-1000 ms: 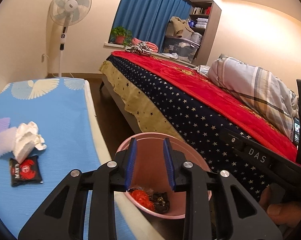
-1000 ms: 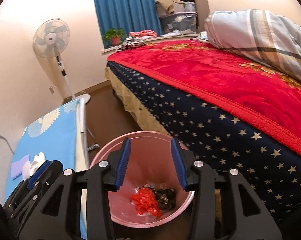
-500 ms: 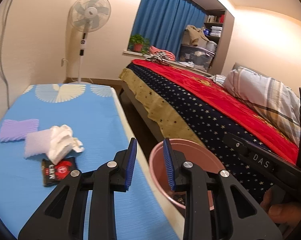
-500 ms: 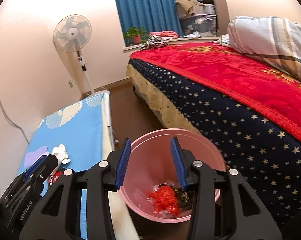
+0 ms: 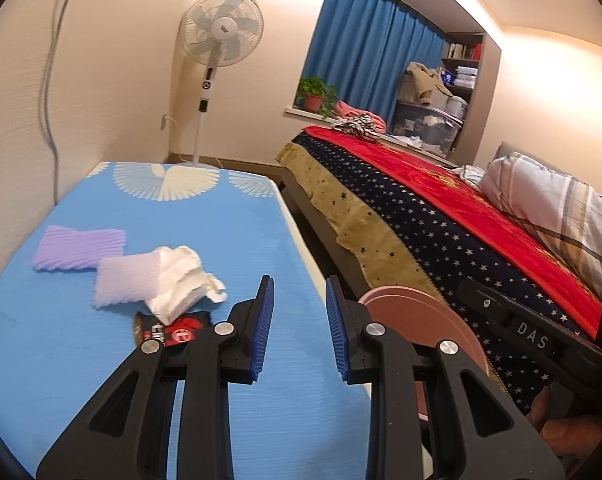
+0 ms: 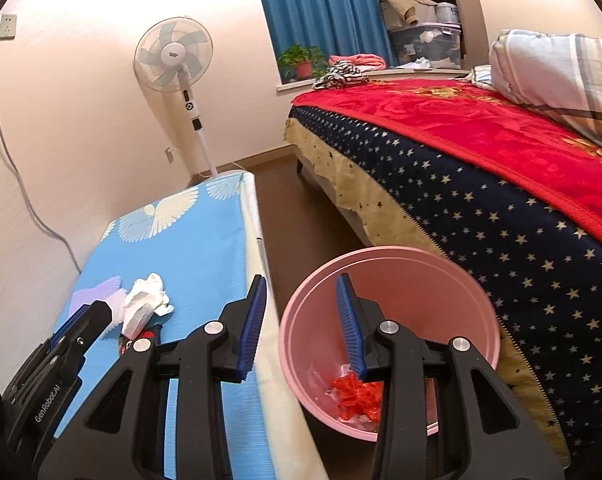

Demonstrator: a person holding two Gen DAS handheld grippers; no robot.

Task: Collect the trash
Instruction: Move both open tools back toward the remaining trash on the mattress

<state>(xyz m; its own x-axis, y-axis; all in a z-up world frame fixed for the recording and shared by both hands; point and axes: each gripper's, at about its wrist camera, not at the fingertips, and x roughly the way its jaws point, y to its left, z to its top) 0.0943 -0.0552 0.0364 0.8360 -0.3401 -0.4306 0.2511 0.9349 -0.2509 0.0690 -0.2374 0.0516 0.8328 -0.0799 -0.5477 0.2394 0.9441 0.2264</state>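
Trash left to collect: a crumpled white tissue [image 5: 181, 280] and a black-and-red snack wrapper [image 5: 173, 330], the tissue overlapping the wrapper's far edge, both on the blue-covered table [image 5: 229, 240]. Two purple ribbed pads [image 5: 81, 246] lie just beyond the tissue, one of them touching it; whether they count as trash I cannot tell.

Change: a second ago both cameras looked down into the pink bin [image 6: 389, 268]; now both have swung toward the table. The left gripper [image 5: 299, 320] has the tabletop framed between its fingers, with the wrapper just left of its left finger. Its jaws stand partly open, nothing between them. The right gripper [image 6: 301, 326] straddles the table edge and the bin rim; its jaws have just been closing a little, and they too are empty.

Reading: a drop into the bin looks finished, and the next pickup is starting. The left gripper is the nearer one to the tissue and wrapper.

Containers: the pink bin stands on the floor against the table's near edge, between table and bed [image 6: 481, 184]. Inside it lie crumpled red plastic [image 6: 359, 394] and some pale scraps; the rest of the bottom is hidden behind the right gripper's finger.
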